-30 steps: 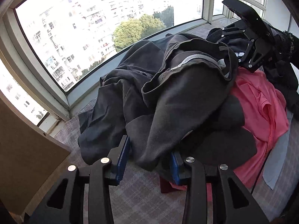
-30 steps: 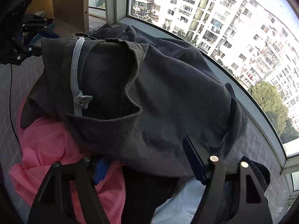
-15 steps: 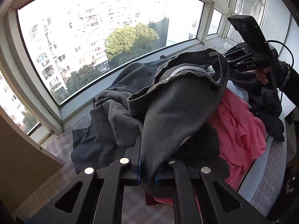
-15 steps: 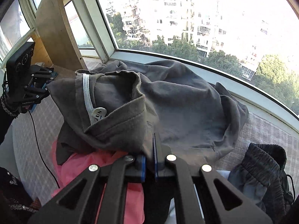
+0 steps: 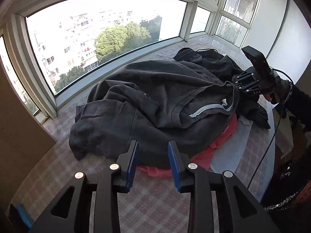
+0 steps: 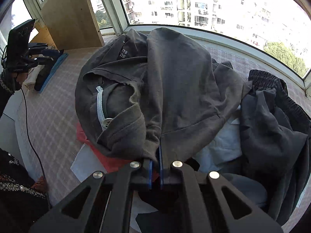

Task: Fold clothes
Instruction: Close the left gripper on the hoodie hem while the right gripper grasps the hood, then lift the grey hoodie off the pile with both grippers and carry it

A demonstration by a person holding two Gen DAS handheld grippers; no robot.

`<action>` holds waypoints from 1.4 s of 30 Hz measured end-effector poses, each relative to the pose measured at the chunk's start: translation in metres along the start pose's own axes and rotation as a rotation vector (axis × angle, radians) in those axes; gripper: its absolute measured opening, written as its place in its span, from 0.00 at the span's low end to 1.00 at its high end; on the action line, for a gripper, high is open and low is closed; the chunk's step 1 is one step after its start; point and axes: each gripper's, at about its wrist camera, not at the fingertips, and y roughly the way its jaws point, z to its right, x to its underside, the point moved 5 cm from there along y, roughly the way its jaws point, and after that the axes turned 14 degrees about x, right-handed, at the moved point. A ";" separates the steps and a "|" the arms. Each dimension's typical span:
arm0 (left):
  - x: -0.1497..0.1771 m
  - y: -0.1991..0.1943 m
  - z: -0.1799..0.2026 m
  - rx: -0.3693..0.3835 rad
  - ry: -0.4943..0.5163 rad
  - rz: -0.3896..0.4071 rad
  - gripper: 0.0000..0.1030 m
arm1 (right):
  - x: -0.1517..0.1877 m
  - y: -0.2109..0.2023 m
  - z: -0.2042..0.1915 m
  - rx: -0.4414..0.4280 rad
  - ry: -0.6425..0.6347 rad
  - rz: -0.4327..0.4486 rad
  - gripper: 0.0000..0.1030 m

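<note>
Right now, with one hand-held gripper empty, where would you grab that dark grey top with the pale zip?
Probably the near hem of the dark grey top, approached low from the front by the open left hand-held gripper. That edge lies flat and exposed, opposite the fold the right hand-held gripper already pinches.

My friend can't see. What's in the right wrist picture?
The right tool pinches a dark grey jacket heaped on a pink garment, beside a big window. The left tool hovers far left, apart from the pile.

Both wrist views look steeply down, close, from opposite sides; share crumpled dark grey zip garment (image 5: 155, 104) (image 6: 175, 89).
</note>
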 end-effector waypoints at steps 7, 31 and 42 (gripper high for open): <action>-0.016 0.083 0.018 -0.053 0.359 -0.210 0.29 | 0.009 0.019 0.010 -0.021 0.059 -0.021 0.05; -0.079 -0.019 0.011 -0.084 0.336 0.057 0.04 | 0.006 -0.015 0.005 -0.032 0.016 0.032 0.37; -0.028 -0.053 -0.008 -0.183 0.238 0.023 0.04 | -0.042 -0.018 -0.049 0.031 -0.255 0.117 0.37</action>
